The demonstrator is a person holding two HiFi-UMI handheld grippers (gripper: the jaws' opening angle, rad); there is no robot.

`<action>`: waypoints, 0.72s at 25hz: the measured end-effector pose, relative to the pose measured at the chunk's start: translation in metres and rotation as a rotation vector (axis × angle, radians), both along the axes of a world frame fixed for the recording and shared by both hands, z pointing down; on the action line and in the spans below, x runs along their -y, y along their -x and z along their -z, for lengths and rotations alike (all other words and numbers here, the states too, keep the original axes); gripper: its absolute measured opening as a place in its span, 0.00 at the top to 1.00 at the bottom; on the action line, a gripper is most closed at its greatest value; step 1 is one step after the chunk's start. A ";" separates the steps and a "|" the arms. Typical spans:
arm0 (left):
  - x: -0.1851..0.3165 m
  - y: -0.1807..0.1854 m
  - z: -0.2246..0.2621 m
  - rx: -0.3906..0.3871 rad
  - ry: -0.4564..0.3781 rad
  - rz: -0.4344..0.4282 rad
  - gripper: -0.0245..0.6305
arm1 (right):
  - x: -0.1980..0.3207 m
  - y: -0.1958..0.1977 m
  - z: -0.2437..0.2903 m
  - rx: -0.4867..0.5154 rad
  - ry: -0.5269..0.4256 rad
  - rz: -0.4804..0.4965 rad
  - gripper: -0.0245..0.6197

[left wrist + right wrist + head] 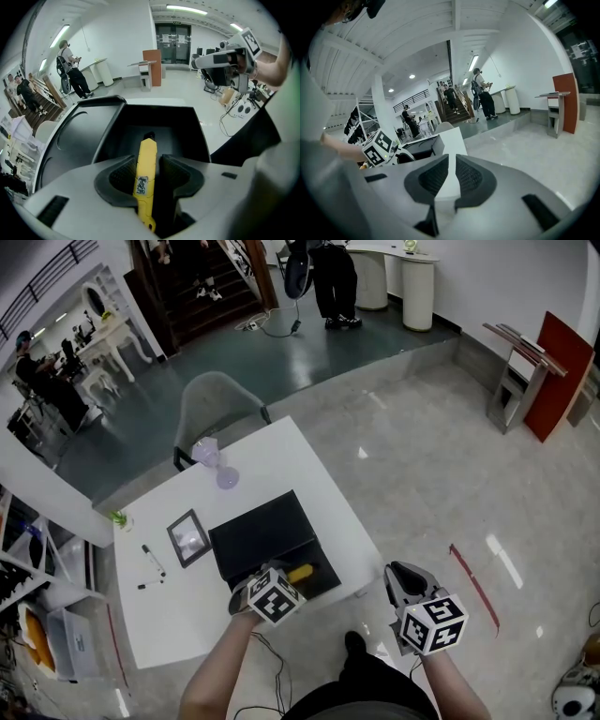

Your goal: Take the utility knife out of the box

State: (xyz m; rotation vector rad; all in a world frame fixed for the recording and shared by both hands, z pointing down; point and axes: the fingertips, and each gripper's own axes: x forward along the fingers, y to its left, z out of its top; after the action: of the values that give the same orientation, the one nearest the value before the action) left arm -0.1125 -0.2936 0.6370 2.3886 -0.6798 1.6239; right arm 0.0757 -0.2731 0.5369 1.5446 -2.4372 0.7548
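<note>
An open black box lies on the white table near its front edge. My left gripper hovers over the box's front part, shut on the yellow utility knife. In the left gripper view the knife runs lengthwise between the pads, its tip pointing into the box's dark inside. My right gripper hangs off the table's right side above the floor, its jaws drawn together with nothing between them. From there the left gripper's marker cube and the box show at the left.
On the table behind the box stand a purple glass, a small framed panel, two markers and a green item. A grey chair sits at the far edge. Shelves line the left; a red strip marks the floor.
</note>
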 end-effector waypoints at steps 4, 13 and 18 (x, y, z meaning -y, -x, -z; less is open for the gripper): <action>0.000 0.001 -0.003 -0.023 0.051 0.013 0.71 | 0.001 0.001 -0.003 0.003 0.010 0.008 0.90; 0.001 0.000 -0.003 -0.035 0.094 0.009 0.72 | 0.006 0.002 0.001 0.003 0.002 0.013 0.90; 0.001 -0.001 -0.006 -0.023 0.094 0.001 0.73 | 0.006 0.007 0.001 0.005 -0.002 0.024 0.90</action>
State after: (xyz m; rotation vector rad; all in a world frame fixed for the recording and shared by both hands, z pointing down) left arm -0.1113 -0.2950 0.6429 2.3367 -0.5876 1.5883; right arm 0.0688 -0.2794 0.5360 1.5131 -2.4564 0.7523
